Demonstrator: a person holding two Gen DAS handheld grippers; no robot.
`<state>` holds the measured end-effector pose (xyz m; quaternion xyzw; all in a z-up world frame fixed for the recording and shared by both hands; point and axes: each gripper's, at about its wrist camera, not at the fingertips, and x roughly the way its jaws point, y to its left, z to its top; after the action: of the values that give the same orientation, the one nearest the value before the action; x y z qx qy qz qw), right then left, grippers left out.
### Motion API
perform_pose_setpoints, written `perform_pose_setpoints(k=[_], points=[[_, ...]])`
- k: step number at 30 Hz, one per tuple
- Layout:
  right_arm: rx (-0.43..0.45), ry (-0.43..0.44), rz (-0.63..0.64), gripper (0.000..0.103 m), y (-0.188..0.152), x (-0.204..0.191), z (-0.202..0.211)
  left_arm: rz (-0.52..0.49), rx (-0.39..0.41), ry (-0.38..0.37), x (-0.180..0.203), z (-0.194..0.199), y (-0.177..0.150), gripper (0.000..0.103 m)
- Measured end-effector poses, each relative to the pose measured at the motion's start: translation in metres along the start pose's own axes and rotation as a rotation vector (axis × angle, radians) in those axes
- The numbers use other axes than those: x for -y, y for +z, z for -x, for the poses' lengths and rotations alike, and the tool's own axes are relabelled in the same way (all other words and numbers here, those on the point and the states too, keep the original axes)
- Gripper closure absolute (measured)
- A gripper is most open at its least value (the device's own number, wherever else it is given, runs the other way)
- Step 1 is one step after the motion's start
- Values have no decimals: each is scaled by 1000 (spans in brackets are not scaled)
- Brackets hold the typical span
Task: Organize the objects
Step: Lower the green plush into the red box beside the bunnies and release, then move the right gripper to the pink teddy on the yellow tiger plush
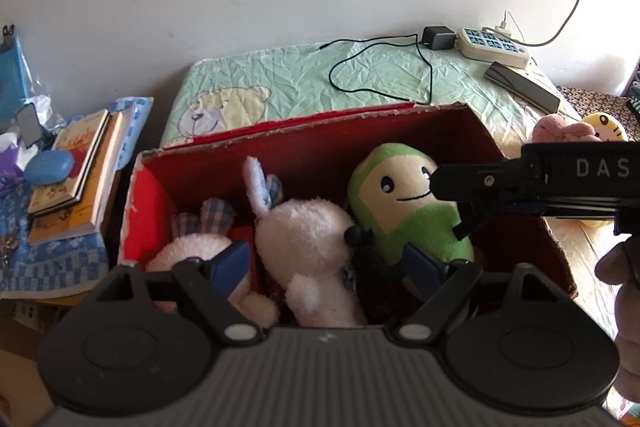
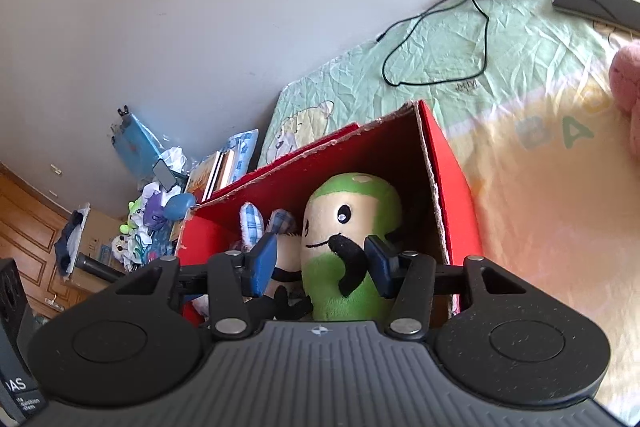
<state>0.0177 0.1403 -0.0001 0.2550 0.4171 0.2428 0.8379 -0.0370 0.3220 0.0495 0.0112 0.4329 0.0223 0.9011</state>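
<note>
A red cardboard box (image 1: 400,131) stands on a bed and holds soft toys: a green and cream plush with a smiling face (image 1: 408,203), a white bunny (image 1: 308,247) and another white bunny with checked ears (image 1: 200,243). My left gripper (image 1: 328,263) is open above the box, over the white bunny. My right gripper (image 2: 320,261) is open, its blue pads on either side of the green plush (image 2: 344,227), whose black arm lies between them. The right gripper also shows in the left wrist view (image 1: 460,183), beside the plush's face.
A pink plush (image 1: 560,131) and a yellow plush (image 1: 604,127) lie on the bed right of the box. A power strip (image 1: 492,47), charger with cable (image 1: 438,39) and a dark phone (image 1: 520,87) lie behind. Books (image 1: 76,175) and clutter sit at left.
</note>
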Motion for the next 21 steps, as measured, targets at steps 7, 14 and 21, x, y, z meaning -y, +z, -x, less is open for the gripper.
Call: perform_pose_setpoints(k=[7, 14, 21], points=[[12, 6, 49, 50, -1, 4, 17, 27, -10, 35, 13, 9, -1, 19], [26, 31, 75, 51, -2, 18, 43, 39, -9, 62, 40, 21, -1, 19], [34, 52, 63, 51, -2, 43, 70, 45, -4, 79, 71, 34, -3, 19]])
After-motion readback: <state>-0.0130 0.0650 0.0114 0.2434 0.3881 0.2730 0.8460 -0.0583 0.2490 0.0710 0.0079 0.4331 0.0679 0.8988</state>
